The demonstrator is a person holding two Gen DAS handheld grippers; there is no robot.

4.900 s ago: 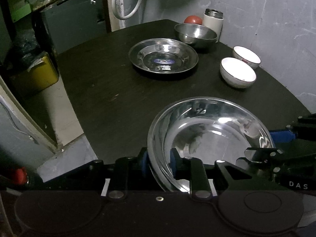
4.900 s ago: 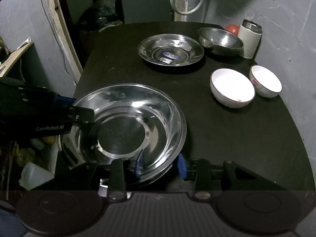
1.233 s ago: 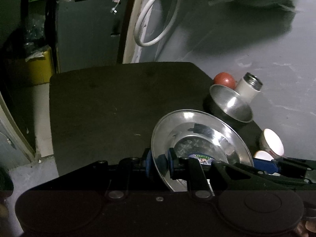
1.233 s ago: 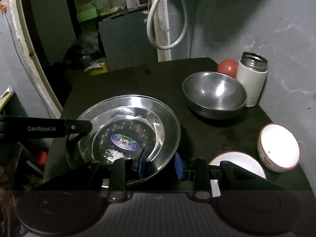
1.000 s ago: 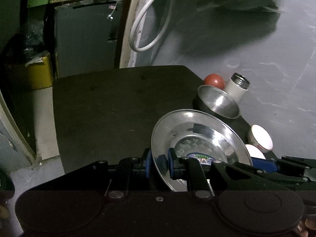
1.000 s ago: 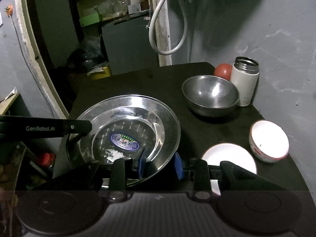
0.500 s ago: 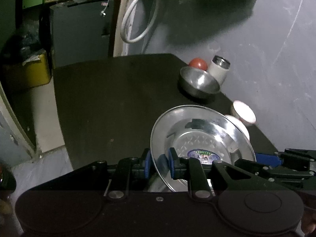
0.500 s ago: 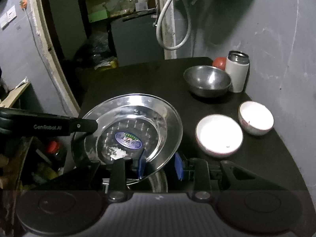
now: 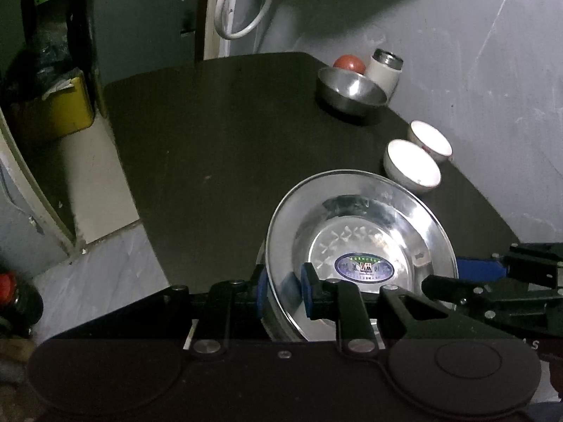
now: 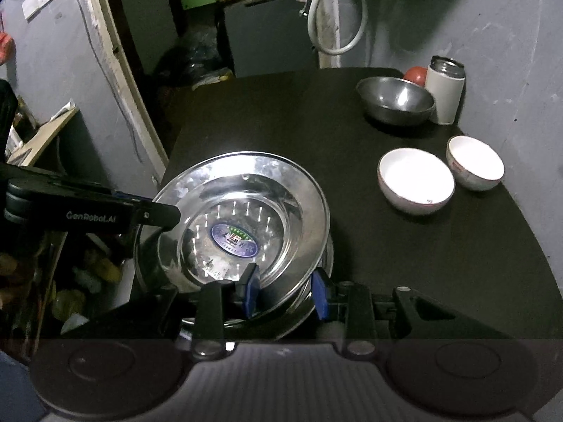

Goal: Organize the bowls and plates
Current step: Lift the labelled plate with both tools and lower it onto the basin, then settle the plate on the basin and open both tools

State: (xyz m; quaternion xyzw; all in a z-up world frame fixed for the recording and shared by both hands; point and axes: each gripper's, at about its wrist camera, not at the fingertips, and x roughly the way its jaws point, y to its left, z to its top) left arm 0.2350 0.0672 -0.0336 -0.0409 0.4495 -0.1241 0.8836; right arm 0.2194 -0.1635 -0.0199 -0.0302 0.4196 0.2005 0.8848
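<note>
A steel plate (image 9: 362,232) (image 10: 246,211) with an oval sticker is held level by both grippers. My left gripper (image 9: 284,291) is shut on its near-left rim. My right gripper (image 10: 285,290) is shut on its near-right rim. Directly under the plate sits a larger steel bowl (image 10: 313,304) (image 9: 278,330), with only its rim showing; I cannot tell whether the two touch. Two white bowls (image 10: 415,179) (image 10: 475,163) stand side by side to the right. A smaller steel bowl (image 10: 394,102) rests at the back right.
The dark table (image 10: 422,263) ends at a grey wall on the right. A white flask (image 10: 445,91) and a red round thing (image 10: 415,74) stand behind the steel bowl. The table's left edge drops to the floor, where a yellow bin (image 9: 56,112) stands.
Both grippers have drawn the sticker plate back from the far side to the near end and brought it down over the large steel bowl. The white bowls now lie farther ahead.
</note>
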